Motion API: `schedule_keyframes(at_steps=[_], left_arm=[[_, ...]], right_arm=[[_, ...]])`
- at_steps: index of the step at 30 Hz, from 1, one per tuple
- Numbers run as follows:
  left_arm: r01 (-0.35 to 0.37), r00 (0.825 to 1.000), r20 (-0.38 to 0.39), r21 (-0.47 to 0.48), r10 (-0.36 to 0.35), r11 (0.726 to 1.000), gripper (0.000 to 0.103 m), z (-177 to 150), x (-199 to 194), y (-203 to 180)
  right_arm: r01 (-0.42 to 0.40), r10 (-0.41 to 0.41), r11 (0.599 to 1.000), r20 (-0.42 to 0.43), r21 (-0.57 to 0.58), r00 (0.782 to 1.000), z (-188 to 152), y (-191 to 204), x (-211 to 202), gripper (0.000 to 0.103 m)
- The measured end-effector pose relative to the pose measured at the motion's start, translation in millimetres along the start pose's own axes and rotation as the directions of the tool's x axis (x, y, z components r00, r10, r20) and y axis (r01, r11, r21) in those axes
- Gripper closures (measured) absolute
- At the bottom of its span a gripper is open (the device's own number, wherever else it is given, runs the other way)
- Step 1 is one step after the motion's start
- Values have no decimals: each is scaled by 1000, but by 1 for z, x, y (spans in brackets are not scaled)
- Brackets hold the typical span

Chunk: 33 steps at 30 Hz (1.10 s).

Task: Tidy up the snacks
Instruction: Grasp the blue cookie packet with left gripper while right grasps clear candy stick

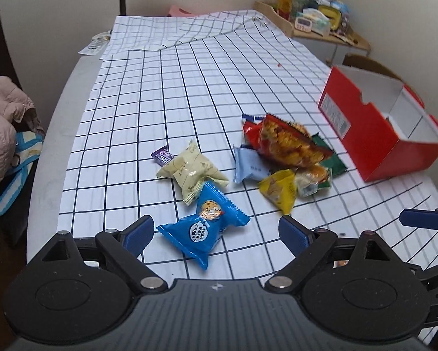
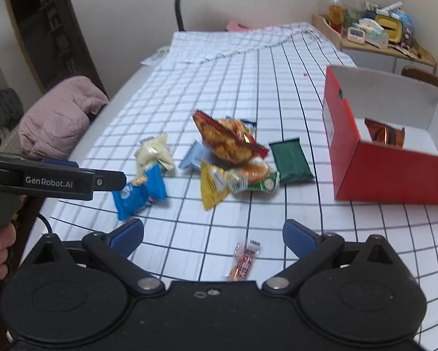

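My left gripper (image 1: pixel 216 235) is open low over the checked cloth, and a blue cookie packet (image 1: pixel 204 228) lies loose between its fingers. A cream packet (image 1: pixel 189 172) and a purple candy (image 1: pixel 161 156) sit just beyond. The right gripper (image 2: pixel 213 235) is also open, with a small orange candy packet (image 2: pixel 243 260) lying between its fingers. Ahead is a pile: a big orange chips bag (image 2: pixel 227 140), a yellow packet (image 2: pixel 213 184), a green packet (image 2: pixel 290 161) and a pale blue one (image 2: pixel 192 158). The red box (image 2: pixel 394 172) on the right holds one brown packet (image 2: pixel 384 133).
The cloth (image 1: pixel 160 87) is folded and rumpled at the table's far end, by a lamp stem (image 2: pixel 179 8). A wooden shelf (image 1: pixel 321 20) full of clutter stands behind the box. A pink jacket (image 1: pixel 2 122) lies off the table's left edge.
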<state>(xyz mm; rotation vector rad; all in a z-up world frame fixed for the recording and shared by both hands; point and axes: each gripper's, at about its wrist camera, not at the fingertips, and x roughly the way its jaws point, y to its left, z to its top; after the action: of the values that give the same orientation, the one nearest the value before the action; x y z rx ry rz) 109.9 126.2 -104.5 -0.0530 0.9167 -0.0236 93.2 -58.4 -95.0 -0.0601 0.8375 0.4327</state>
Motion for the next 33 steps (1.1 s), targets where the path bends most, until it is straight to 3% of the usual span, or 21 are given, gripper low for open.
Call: schedule_keyframes(at_steps=[6, 12, 19, 24, 29, 33], left_arm=[[-6, 998, -67, 61, 10, 998, 10, 2, 32, 2], [-26, 996, -80, 149, 39, 988, 10, 3, 56, 2], [3, 996, -93, 178, 14, 984, 11, 1, 70, 1], [12, 994, -111, 191, 10, 981, 33, -1, 74, -3], [14, 990, -138, 147, 6, 989, 55, -1, 75, 0], [13, 990, -144, 123, 5, 992, 59, -2, 71, 0]], right_arm=[[59, -56, 997, -57, 50, 997, -9, -3, 27, 14], [115, -101, 988, -129, 107, 986, -19, -12, 52, 28], [141, -121, 984, -173, 108, 978, -25, -11, 62, 42], [161, -145, 984, -177, 78, 973, -27, -9, 63, 51], [180, -172, 983, -170, 30, 970, -28, -5, 62, 73], [173, -169, 985, -169, 7, 971, -30, -4, 61, 85]])
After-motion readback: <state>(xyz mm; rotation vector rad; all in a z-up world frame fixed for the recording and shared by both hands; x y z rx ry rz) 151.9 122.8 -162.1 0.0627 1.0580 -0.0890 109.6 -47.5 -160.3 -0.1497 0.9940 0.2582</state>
